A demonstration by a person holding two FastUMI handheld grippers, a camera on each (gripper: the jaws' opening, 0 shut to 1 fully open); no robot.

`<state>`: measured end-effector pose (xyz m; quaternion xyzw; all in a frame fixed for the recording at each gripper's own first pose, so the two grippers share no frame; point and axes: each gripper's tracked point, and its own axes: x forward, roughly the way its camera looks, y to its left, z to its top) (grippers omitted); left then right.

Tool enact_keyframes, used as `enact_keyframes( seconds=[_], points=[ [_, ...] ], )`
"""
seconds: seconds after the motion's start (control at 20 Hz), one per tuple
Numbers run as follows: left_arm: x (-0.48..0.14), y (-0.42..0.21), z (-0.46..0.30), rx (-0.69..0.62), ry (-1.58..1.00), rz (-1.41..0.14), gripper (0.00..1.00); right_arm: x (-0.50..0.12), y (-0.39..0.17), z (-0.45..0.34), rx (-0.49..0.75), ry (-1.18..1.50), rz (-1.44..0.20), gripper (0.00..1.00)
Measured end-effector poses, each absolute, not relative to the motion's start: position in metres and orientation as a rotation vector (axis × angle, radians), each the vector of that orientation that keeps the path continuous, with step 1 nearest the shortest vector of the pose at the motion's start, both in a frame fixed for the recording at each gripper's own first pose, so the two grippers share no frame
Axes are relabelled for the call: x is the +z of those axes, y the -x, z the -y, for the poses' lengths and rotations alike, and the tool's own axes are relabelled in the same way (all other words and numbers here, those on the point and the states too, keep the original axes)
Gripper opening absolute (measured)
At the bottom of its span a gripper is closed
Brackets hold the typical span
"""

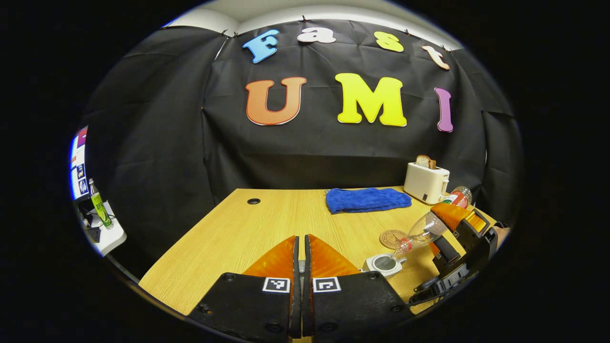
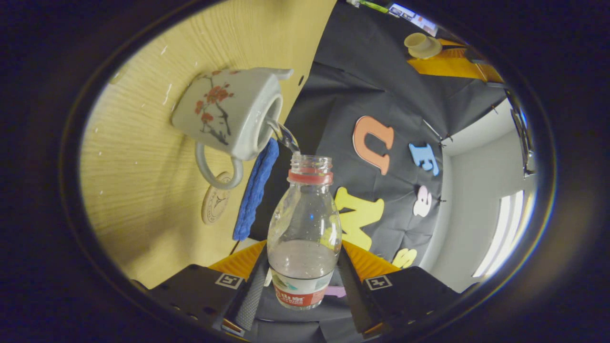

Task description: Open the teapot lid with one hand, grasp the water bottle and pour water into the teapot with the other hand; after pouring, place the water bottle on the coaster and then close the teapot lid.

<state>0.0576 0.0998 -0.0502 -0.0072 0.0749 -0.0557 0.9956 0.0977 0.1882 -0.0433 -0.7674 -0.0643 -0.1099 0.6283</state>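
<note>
My right gripper (image 2: 302, 259) is shut on a clear water bottle (image 2: 305, 228) with a red neck ring, tipped mouth-down. A thin stream of water (image 2: 285, 136) runs from it into the open white teapot (image 2: 228, 112) painted with red blossoms. In the left gripper view the bottle (image 1: 424, 231) slants over the teapot (image 1: 383, 263), held by the right gripper (image 1: 441, 228). A round coaster (image 1: 391, 238) lies just behind the pot. My left gripper (image 1: 299, 252) has its fingers closed together; the right gripper view shows the cream lid (image 2: 421, 45) held at their tips, away from the pot.
A folded blue towel (image 1: 367, 199) lies at the back of the wooden table (image 1: 228, 238). A white toaster (image 1: 425, 182) with bread stands at the back right. A cable hole (image 1: 253, 201) is at the back left. Off the table's left stands a green bottle (image 1: 100, 207).
</note>
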Motion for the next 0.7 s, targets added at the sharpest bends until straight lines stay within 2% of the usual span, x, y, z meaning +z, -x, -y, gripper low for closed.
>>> enact_keyframes(
  seconds=[0.7],
  points=[
    [-0.052,-0.059,-0.103,-0.088,0.008,-0.153,0.04,-0.027,-0.089,-0.192,-0.3,1.921,0.238,0.79]
  ],
)
